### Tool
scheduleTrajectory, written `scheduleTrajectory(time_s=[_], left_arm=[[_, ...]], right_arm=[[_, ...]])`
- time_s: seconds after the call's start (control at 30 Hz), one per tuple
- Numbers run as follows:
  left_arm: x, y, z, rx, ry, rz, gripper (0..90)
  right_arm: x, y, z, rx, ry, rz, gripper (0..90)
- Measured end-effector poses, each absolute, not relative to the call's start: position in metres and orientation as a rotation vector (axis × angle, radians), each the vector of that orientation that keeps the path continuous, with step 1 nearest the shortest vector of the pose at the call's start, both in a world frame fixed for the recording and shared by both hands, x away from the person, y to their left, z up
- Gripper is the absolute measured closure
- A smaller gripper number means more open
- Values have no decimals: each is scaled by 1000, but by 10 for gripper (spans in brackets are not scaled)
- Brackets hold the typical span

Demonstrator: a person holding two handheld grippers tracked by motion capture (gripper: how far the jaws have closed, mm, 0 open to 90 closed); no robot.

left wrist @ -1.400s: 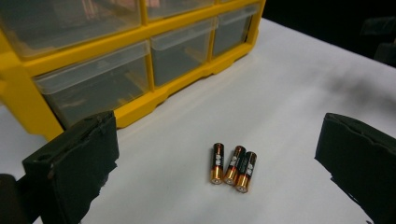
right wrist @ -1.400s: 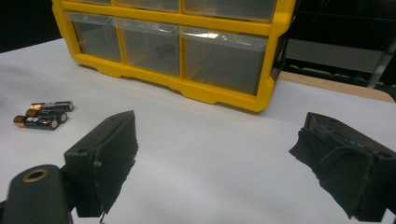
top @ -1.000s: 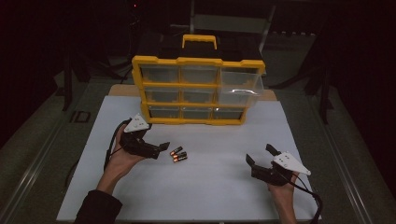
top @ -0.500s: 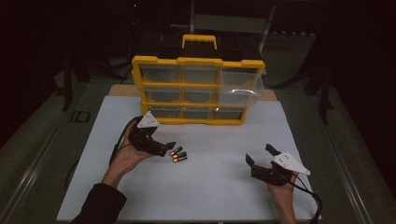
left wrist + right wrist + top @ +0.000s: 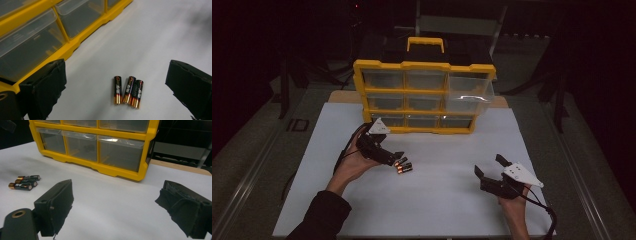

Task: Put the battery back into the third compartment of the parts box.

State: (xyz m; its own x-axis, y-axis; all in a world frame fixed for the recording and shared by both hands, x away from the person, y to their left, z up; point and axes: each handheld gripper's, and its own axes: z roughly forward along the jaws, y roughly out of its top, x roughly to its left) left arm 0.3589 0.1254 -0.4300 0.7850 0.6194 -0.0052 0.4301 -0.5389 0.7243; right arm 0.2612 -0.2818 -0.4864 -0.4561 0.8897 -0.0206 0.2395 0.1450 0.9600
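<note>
From above, your left hand-held gripper [image 5: 393,159] hangs with jaws apart just short of the three batteries [image 5: 403,166] on the white tabletop [image 5: 452,200]; your forearm angles in low, wrist tipped forward. The right hand-held gripper [image 5: 490,173] rests open, well apart.

In the left gripper view, the batteries [image 5: 128,91] lie side by side, touching, between the jaws. Centre on one end battery so you pinch only it.

In the right gripper view, the batteries [image 5: 24,182] lie far left of its jaws, before the yellow drawer cabinet [image 5: 100,145].

Dim, dark surroundings; white table sheet [image 5: 437,200] lit from above (glare on one drawer [image 5: 469,96]), slightly grainy.
</note>
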Motion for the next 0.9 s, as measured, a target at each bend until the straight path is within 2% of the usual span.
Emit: scheduleTrajectory(time_s=[0.9], left_arm=[[373,104,-445,2415,764,248,104]], right_arm=[[261,-281,-486,1081,1809,1333,112]])
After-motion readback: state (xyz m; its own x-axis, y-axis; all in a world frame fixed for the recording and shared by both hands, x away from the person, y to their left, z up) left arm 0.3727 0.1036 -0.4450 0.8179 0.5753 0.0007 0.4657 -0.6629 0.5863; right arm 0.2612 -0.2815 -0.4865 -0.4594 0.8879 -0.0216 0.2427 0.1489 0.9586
